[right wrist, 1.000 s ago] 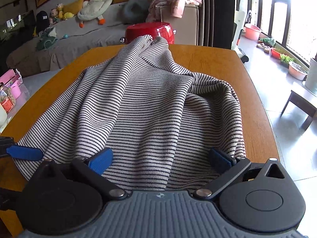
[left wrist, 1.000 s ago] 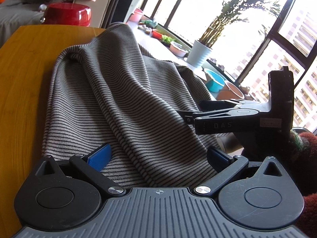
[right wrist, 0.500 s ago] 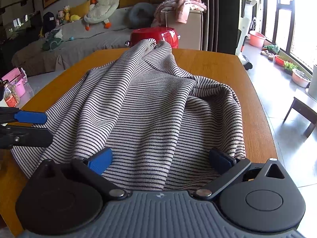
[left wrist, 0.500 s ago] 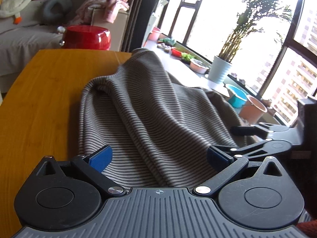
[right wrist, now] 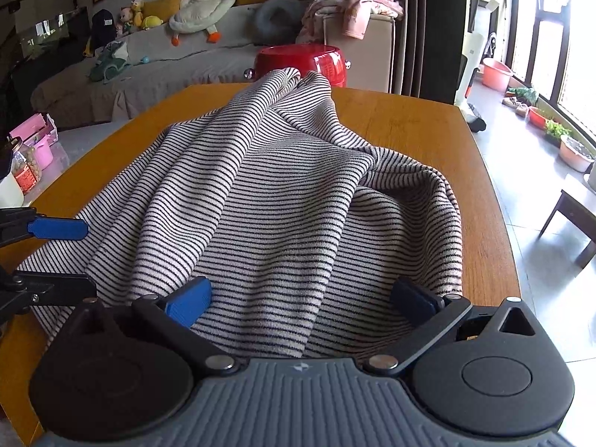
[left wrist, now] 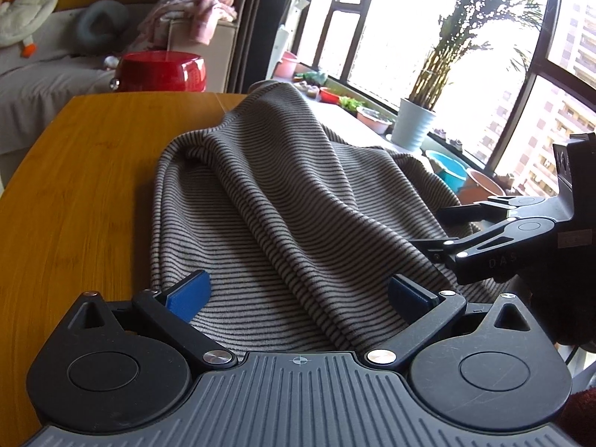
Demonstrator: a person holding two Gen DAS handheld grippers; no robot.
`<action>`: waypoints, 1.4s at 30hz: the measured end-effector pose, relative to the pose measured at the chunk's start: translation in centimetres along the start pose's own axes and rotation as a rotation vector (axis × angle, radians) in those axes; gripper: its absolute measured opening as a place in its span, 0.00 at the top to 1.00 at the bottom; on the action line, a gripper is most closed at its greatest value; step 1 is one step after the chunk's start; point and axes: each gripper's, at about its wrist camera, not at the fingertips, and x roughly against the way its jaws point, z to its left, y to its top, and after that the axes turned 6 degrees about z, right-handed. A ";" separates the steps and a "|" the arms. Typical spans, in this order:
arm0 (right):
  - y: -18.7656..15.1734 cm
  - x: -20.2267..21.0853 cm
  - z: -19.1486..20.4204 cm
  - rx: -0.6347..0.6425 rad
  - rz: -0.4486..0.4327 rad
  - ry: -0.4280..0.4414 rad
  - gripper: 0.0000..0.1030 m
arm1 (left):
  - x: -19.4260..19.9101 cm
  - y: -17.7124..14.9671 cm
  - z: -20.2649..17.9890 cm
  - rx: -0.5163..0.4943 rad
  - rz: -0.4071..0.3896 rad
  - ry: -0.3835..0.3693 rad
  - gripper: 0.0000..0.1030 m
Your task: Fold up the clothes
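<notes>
A grey garment with thin dark stripes point(left wrist: 283, 201) lies rumpled on the wooden table point(left wrist: 74, 186); it also shows in the right wrist view point(right wrist: 268, 193). My left gripper point(left wrist: 298, 290) is open, its blue pads spread either side of the garment's near edge. My right gripper point(right wrist: 300, 296) is open too, over the near hem. The right gripper shows side-on at the right of the left wrist view point(left wrist: 439, 231). The left gripper's fingers point(right wrist: 56, 229) show at the left of the right wrist view, beside the garment's left edge.
A red pot point(right wrist: 301, 61) stands past the table's far end. A sofa with soft toys point(right wrist: 201, 0) is behind. Potted plants and basins point(left wrist: 413, 126) line the windows to the right. A jar point(right wrist: 22, 164) stands left of the table point(right wrist: 428, 126).
The left wrist view has swung left, showing more table and sofa. The right gripper has shifted rightward and lower in that view. Both grippers stay open over the near hem.
</notes>
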 end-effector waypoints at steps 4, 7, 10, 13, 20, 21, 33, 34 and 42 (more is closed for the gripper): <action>-0.3 0.4 -0.3 -0.021 -0.022 0.013 0.00 | 0.3 -0.3 -0.2 0.001 0.001 -0.008 0.00; -0.6 1.3 -1.1 -0.085 -0.050 0.033 0.00 | 0.4 -0.6 -0.5 -0.006 0.005 -0.010 0.00; -0.8 3.0 -1.2 -0.093 -0.112 -0.020 0.00 | 0.6 -0.9 -0.9 -0.014 0.009 -0.013 0.00; -0.9 5.0 -0.5 -0.033 -0.202 -0.100 0.00 | 0.8 -1.1 -1.2 -0.023 0.017 -0.018 0.00; -1.3 9.8 -0.9 -0.162 -0.502 -0.006 0.00 | 1.8 0.3 -0.6 0.033 0.005 -0.056 0.00; -1.1 10.1 -1.2 -0.184 -0.520 0.020 0.00 | 2.0 0.8 -0.6 0.037 -0.008 -0.061 0.00; -1.0 1.0 -1.8 -0.214 -0.133 0.154 0.14 | -3.0 2.5 -1.0 -0.047 0.009 0.107 0.05; -1.2 1.1 -1.6 -0.205 -0.129 0.153 0.14 | -2.9 2.4 -1.2 -0.050 0.013 0.111 0.05; -2.8 2.3 -0.5 -0.141 -0.107 0.155 0.14 | -1.7 1.1 -1.4 -0.046 0.016 0.096 0.05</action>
